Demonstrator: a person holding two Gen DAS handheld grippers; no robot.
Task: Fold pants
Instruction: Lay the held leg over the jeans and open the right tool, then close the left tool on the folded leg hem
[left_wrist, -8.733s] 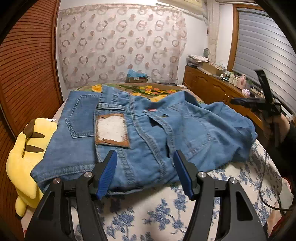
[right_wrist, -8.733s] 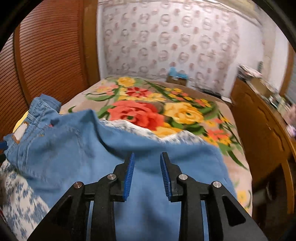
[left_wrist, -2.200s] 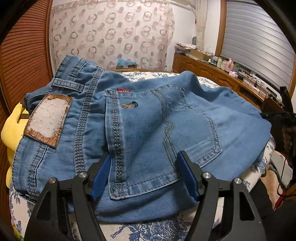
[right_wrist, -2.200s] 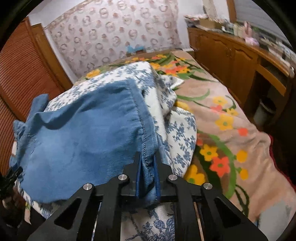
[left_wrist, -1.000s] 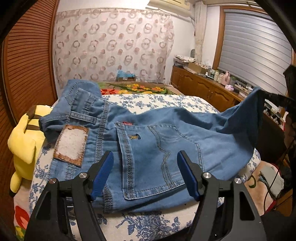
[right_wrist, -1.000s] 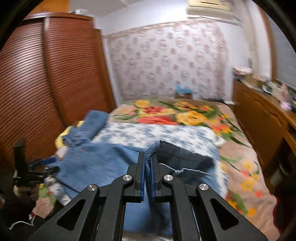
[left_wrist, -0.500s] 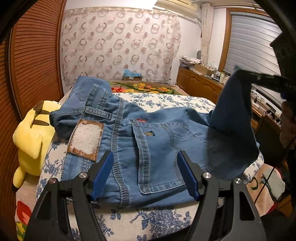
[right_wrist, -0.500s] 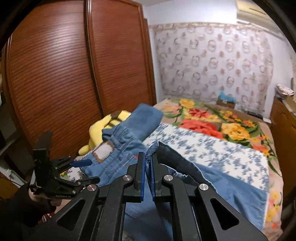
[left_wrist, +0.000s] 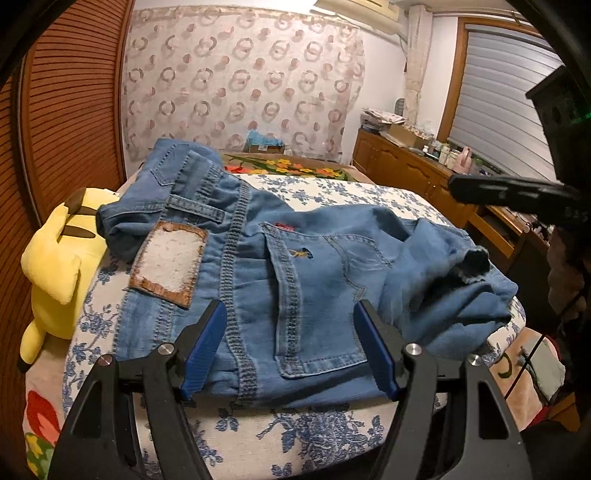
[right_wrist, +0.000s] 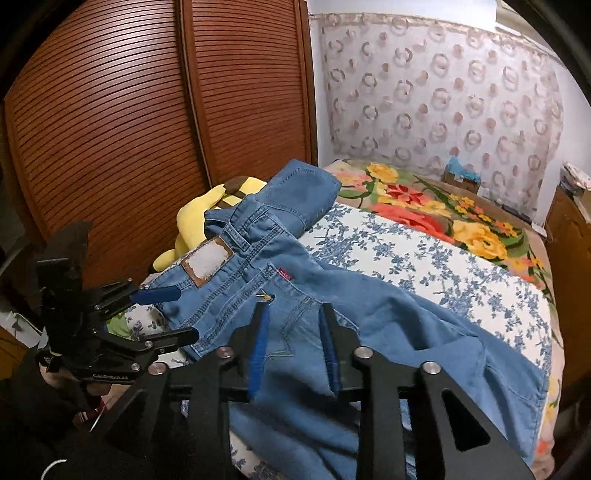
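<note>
denim jeans (left_wrist: 295, 280) are lying centre frame, leg newly dropped across; right gripper (right_wrist: 293, 354) has let go, left gripper (left_wrist: 288, 350) spread too, first fold done.

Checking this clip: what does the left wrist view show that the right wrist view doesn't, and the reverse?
Only the left wrist view shows the window shutter and the cluttered wooden counter. Only the right wrist view shows the slatted wardrobe doors in full and the flat pant leg. Both show the jeans, their waistband patch, the yellow plush toy, and both tongs open: left tongs, right tongs.
</note>
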